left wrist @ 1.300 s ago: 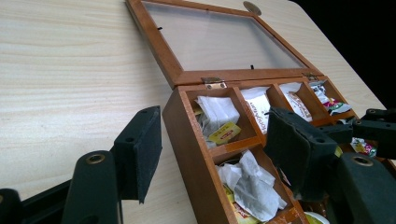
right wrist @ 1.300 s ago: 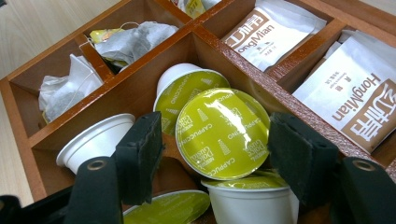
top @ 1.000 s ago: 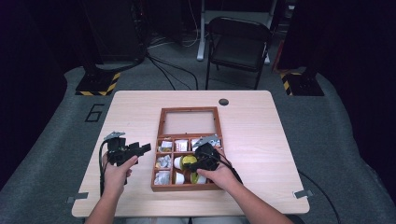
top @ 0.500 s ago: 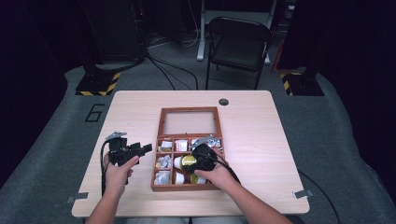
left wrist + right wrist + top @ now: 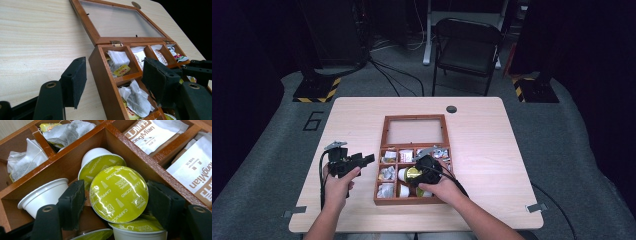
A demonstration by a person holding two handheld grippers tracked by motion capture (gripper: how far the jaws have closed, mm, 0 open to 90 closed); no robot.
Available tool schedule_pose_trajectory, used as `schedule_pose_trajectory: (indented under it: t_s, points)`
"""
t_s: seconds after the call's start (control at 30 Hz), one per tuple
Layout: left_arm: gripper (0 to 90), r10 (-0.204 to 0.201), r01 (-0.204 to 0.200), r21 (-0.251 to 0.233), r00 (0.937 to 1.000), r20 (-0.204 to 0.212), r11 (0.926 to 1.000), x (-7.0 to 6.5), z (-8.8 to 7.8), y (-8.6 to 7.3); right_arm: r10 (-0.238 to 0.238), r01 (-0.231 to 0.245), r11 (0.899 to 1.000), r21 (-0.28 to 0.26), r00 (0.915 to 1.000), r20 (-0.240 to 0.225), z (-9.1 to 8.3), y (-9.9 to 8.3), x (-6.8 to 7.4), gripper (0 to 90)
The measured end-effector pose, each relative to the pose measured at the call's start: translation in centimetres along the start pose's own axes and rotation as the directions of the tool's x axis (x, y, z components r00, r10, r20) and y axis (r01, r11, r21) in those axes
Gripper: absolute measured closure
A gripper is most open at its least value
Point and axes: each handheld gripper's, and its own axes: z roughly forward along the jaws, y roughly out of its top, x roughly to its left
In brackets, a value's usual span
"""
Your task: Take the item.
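We see a pale wooden table [image 5: 492, 150] carrying a brown wooden box [image 5: 412, 200], whose glass-paned lid [image 5: 414, 131] lies folded back flat behind it, and whose body is split into small compartments. The far compartments hold white sachets [image 5: 152, 133], those on the box's left side hold crumpled tea bags [image 5: 136, 98], and a middle compartment holds coffee capsules with green foil tops. From the high view, the right gripper [image 5: 424, 172] sits over the middle of the box, pointing down into that capsule compartment. In the right gripper view its two black pads flank the capsule [image 5: 118, 193] whose green foil lid faces us; the left pad lies close against its rim and the right pad stands just clear, so we read the jaws as released around it rather than clenched, and they have just been opening. That capsule leans on other capsules [image 5: 100, 163] in the same compartment. The left gripper [image 5: 357, 161] hovers over bare table just left of the box, its jaws part open with nothing between them, aimed at the box's left wall.
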Motion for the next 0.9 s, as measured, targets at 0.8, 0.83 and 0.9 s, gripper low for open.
schedule_pose_trajectory:
  t_s: [0.8, 0.83, 0.9]
  points:
    - [36.1, -0.012, 0.012, -0.009, 0.9999, -0.004, 0.9999, 0.2, 0.0, 0.0, 0.052, -0.053, 0.998, -0.033, 0.9979, -0.040, -1.1, 0.3, 0.0, 37.5]
    - [36.1, -0.012, 0.012, -0.010, 0.9999, -0.004, 0.9999, 0.2, 0.0, 0.0, 0.034, -0.036, 0.998, -0.044, 0.9984, -0.045, -1.2, 0.4, -0.2, 37.5]
    - [36.1, -0.012, 0.012, -0.011, 0.9999, -0.004, 0.9999, 0.2, 0.0, 0.0, 0.054, -0.056, 0.998, -0.039, 0.9974, -0.048, -1.5, 0.4, 0.0, 37.4]
